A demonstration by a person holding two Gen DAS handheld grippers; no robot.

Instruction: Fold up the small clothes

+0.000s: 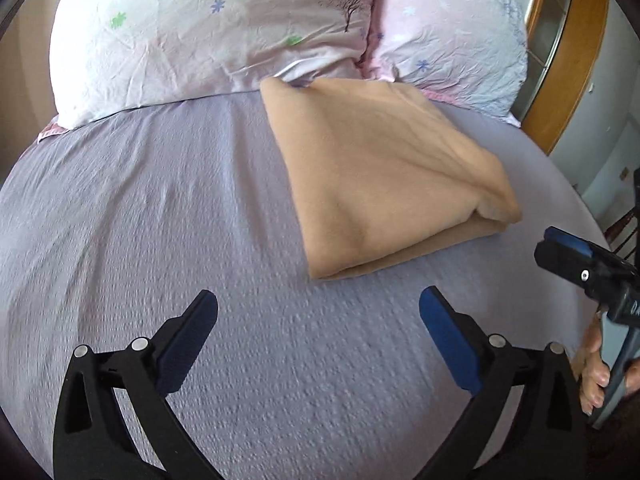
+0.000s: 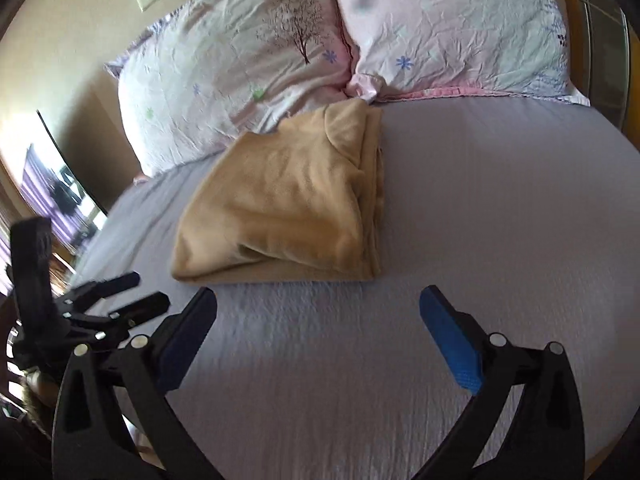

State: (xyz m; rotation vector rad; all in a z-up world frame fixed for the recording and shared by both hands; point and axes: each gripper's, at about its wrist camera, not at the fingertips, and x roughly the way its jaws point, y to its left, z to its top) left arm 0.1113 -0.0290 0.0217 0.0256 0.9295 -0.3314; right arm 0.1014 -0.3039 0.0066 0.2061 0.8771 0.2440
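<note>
Lying folded, tan garment [image 1: 384,172] just ahead of both empty grippers, w/ jaws apart.

The left gripper [image 1: 318,308] hangs with its two blue-padded fingers [image 1: 448,340] spread wide, holding nothing. The right gripper [image 2: 318,308] is likewise spread wide and holds nothing. In the left wrist view the right gripper appears at the right edge, gripped by the person's right hand [image 1: 600,372] around its handle.

Soft daylight, brightest from the window [image 2: 24,152] at left. Strong fisheye bending and dark vignetted corners. Motion blur across the bedsheet [image 1: 140,240]; left gripper [image 2: 120,296] smeared.
</note>
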